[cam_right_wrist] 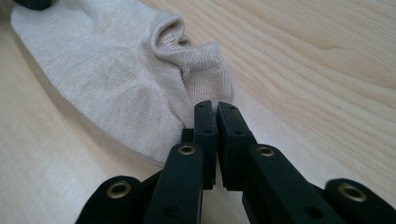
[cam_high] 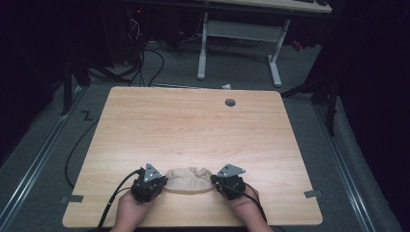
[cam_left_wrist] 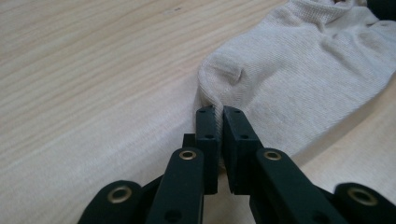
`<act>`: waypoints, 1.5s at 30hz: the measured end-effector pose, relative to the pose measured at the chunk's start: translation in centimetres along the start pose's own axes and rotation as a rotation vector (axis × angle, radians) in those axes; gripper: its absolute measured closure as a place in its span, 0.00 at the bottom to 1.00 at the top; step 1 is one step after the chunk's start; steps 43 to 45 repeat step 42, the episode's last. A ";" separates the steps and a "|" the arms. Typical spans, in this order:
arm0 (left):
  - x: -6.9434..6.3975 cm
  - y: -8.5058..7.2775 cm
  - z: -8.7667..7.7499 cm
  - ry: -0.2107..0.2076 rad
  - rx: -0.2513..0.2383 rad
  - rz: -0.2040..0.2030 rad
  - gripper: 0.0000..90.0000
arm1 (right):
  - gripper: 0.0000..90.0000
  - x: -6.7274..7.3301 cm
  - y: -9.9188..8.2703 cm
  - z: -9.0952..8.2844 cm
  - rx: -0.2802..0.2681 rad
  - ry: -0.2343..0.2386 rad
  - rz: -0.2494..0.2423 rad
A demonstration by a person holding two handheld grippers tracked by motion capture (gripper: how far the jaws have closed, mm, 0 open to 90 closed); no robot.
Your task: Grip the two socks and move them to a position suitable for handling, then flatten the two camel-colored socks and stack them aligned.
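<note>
Sock [cam_high: 189, 180], beige, lies flat near the front edge of the wooden surface [cam_high: 193, 125], its long axis running side to side between the two hands. Left gripper [cam_left_wrist: 218, 111] is clamped on the toe end, jaws nearly together with a pinch of fabric between them; right gripper [cam_right_wrist: 215, 106] likewise grips the cuff end. Each hand holds its own end.

Hand-held gripper [cam_left_wrist: 219, 114] pinching beige sock [cam_left_wrist: 299, 79], wooden table [cam_left_wrist: 84, 93]

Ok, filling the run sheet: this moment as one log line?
left gripper: shut on sock | right gripper: shut on sock | sock: flat on table
</note>
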State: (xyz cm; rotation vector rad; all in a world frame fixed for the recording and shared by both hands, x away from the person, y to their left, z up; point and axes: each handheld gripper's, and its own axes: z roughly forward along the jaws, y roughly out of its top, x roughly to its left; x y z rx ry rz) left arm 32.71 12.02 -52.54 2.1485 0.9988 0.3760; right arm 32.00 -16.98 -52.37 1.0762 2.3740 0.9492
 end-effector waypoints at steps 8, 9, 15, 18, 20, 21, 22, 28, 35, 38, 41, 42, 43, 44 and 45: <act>0.8 1.2 1.4 0.022 -0.017 0.028 0.94 | 0.97 -0.6 0.9 1.1 -0.006 -0.024 0.027; 1.0 1.4 1.6 0.027 -0.018 0.033 0.94 | 0.96 -0.7 0.9 1.1 -0.007 -0.023 0.032; 1.5 1.8 -0.1 0.029 -0.074 0.012 0.75 | 0.80 -0.7 0.9 -0.2 -0.079 -0.017 0.057; 1.9 2.1 -1.4 0.027 -0.119 0.002 0.71 | 0.75 -1.0 0.8 -1.2 -0.135 -0.050 0.067; 2.6 2.3 -2.9 0.047 -0.144 0.005 0.65 | 0.68 -1.9 0.4 -2.6 -0.198 -0.113 0.074; 3.4 2.2 -3.8 0.068 -0.147 0.010 0.63 | 0.65 -2.3 0.2 -2.9 -0.217 -0.134 0.079; 3.4 2.2 -3.8 0.068 -0.147 0.010 0.62 | 0.65 -2.3 0.2 -2.9 -0.217 -0.134 0.079; 6.7 0.6 -5.2 0.141 -0.136 0.013 0.55 | 0.58 -5.0 -1.8 -3.9 -0.237 -0.224 0.124; 9.8 -0.6 -4.8 0.202 -0.116 -0.104 0.54 | 0.55 -9.0 -4.8 -4.8 -0.189 -0.279 0.241; 9.8 -1.0 -4.7 0.208 -0.100 -0.099 0.54 | 0.55 -9.5 -5.0 -4.9 -0.188 -0.283 0.269; 9.6 -1.1 -4.7 0.203 -0.094 -0.087 0.54 | 0.56 -9.7 -5.0 -4.9 -0.182 -0.296 0.278; 9.4 -1.0 -4.8 0.203 -0.093 -0.081 0.54 | 0.56 -9.6 -4.9 -4.9 -0.183 -0.300 0.270; 9.4 -1.0 -4.8 0.203 -0.093 -0.081 0.54 | 0.56 -9.6 -4.9 -4.9 -0.183 -0.300 0.270; 9.4 -1.0 -4.8 0.203 -0.093 -0.081 0.54 | 0.56 -9.6 -4.9 -4.9 -0.183 -0.300 0.270; 9.4 -1.0 -4.8 0.203 -0.093 -0.081 0.54 | 0.56 -9.6 -4.9 -4.9 -0.183 -0.300 0.270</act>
